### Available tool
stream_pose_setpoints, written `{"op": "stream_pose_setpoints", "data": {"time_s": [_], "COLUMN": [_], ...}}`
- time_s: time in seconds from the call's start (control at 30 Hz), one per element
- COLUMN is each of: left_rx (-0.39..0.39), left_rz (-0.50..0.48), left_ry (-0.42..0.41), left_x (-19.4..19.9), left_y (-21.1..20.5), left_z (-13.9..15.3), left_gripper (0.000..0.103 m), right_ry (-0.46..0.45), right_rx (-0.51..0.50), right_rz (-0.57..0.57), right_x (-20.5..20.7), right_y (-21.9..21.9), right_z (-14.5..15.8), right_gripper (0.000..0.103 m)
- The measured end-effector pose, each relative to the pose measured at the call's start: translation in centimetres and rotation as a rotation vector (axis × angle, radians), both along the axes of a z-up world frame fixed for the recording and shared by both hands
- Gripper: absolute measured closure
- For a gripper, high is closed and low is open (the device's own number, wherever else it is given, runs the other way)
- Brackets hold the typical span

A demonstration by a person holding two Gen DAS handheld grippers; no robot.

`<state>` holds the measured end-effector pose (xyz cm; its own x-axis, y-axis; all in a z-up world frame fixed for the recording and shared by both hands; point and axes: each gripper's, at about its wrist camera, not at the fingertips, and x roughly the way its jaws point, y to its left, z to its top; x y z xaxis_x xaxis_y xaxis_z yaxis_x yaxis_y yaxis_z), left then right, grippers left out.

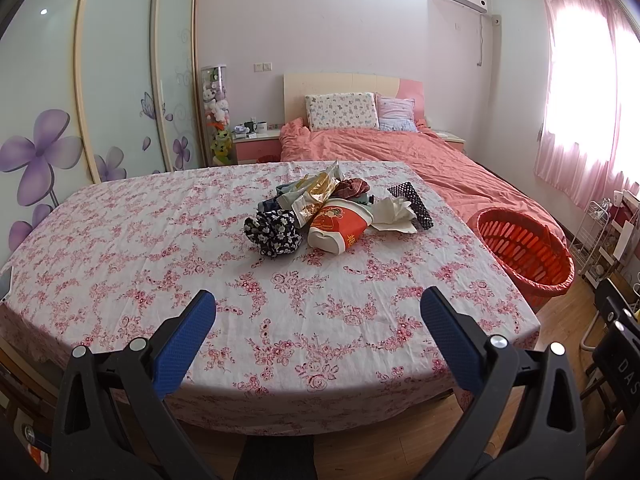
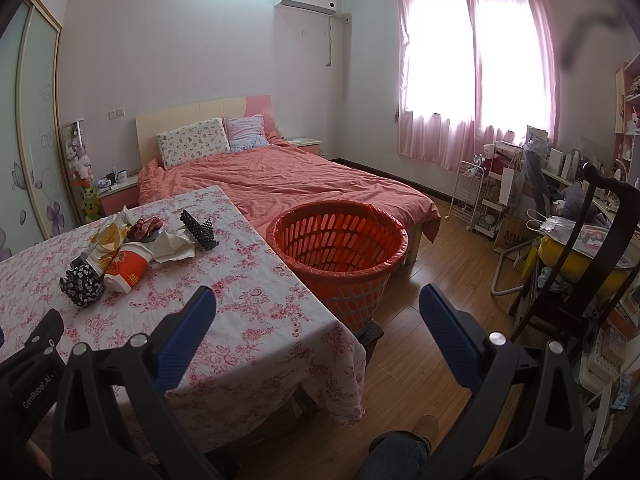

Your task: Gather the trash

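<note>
Left gripper (image 1: 318,312) and right gripper (image 2: 318,312) both wide, empty, short of trash pile (image 1: 320,210) on floral counter (image 1: 160,240); orange basket (image 2: 340,248) beside.

A small heap of trash lies mid-table on the pink-flowered tablecloth (image 1: 168,240): a red-and-white paper cup (image 1: 338,226) on its side, a crumpled white tissue (image 1: 394,212), a gold foil wrapper (image 1: 316,192). An orange slotted plastic basket (image 2: 338,248) stands beside the table, upright.
</note>
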<state>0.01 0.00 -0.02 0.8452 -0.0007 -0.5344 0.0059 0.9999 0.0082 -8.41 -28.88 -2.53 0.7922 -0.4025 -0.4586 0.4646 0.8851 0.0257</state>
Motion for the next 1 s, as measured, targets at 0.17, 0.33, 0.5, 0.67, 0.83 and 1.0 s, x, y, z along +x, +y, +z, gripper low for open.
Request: {"op": "stream_pose_setpoints", "data": {"time_s": [0.17,0.33,0.5,0.67,0.83,1.0], "left_rx": [0.000,-0.001,-0.001,-0.002,-0.002,-0.002], "left_rz": [0.001,0.000,0.000,0.000,0.000,0.000], "left_ry": [0.001,0.002,0.003,0.004,0.005,0.006], "left_x": [-0.02,0.01,0.02,0.02,0.03,-0.02], "left_y": [-0.01,0.00,0.01,0.01,0.01,0.01], "left_z": [0.00,-0.01,-0.01,-0.01,-0.01,-0.01], "left_gripper": [0.002,0.002,0.002,0.002,0.002,0.002], "right_ry": [0.000,0.001,0.000,0.001,0.002,0.001], "right_rx": [-0.001,-0.001,-0.002,-0.002,-0.002,-0.003], "right_rz": [0.000,0.000,0.000,0.000,0.000,0.000], "right_x": [0.01,0.01,0.02,0.06,0.06,0.02], "right_y": [0.03,0.10,0.16,0.18,0.17,0.18], "right_z": [0.04,0.09,0.13,0.12,0.14,0.17], "right_gripper": [0.004,0.004,0.004,0.004,0.004,0.004]}}
